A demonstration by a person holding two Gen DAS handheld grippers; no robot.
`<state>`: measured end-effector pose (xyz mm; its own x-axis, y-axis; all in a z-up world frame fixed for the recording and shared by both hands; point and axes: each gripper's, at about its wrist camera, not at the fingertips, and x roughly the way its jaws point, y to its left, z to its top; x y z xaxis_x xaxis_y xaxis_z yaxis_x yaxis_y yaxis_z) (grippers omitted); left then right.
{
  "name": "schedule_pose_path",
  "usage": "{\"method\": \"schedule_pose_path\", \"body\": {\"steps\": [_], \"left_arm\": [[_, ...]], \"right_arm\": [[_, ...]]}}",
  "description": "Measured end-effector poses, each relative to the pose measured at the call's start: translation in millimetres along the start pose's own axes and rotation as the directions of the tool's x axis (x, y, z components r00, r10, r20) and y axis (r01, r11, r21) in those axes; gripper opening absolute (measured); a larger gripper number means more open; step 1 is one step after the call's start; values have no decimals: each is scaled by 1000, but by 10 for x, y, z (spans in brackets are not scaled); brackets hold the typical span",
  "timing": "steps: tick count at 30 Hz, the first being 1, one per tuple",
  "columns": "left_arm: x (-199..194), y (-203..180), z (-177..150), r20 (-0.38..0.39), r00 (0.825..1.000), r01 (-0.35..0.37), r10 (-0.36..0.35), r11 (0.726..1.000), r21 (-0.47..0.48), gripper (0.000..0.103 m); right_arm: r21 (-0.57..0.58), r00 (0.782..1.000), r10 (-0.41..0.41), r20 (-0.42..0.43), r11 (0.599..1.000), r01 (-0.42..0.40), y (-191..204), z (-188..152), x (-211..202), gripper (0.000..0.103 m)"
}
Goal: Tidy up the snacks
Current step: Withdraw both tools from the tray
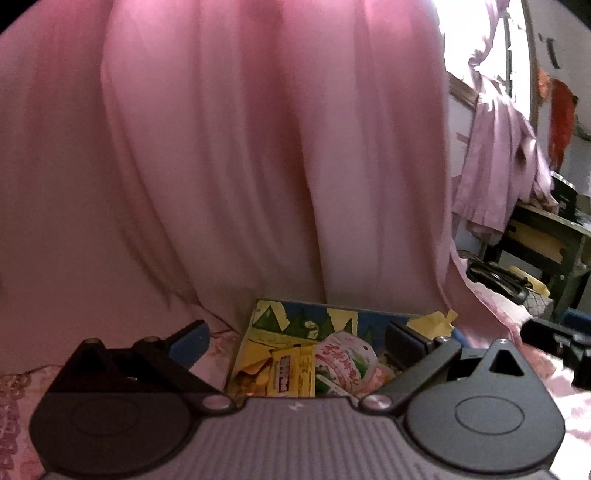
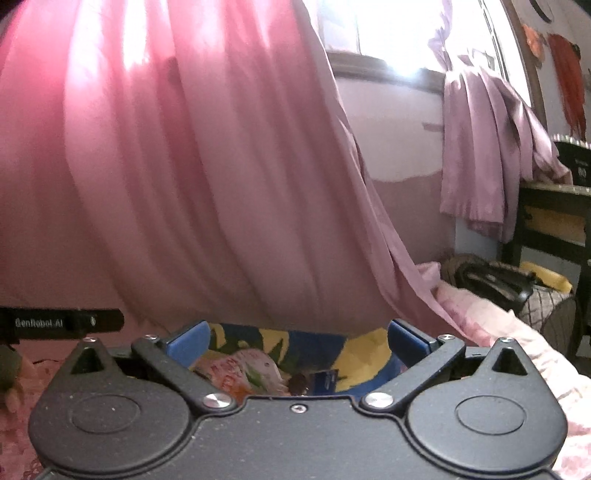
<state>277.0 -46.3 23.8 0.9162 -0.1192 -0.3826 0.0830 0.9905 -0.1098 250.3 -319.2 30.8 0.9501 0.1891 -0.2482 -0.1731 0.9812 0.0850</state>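
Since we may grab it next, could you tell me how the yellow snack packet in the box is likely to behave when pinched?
The yellow snack packet looks like thin, flat film, so it will probably flex rather than stay stiff. It leans among other wrappers in the box, so lifting it may drag neighbours. Its glossy surface could slip between the left gripper pads.

Pink curtain (image 2: 177, 166) filling most of view; bright window (image 2: 388, 33) behind, dark wooden desk (image 2: 554, 221) at right.
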Motion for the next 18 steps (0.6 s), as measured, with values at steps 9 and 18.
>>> {"method": "schedule_pose_path", "body": {"steps": [9,18], "left_arm": [[-481,18,-121,45,999,1,-3,999,49,103],[-735,18,-243,39,999,6,-8,998,61,103]], "right_arm": [[-18,998,69,11,997,-69,143,-24,-326,102],[-52,994,107,-14,993,-108,231,-118,-617,102]]}}
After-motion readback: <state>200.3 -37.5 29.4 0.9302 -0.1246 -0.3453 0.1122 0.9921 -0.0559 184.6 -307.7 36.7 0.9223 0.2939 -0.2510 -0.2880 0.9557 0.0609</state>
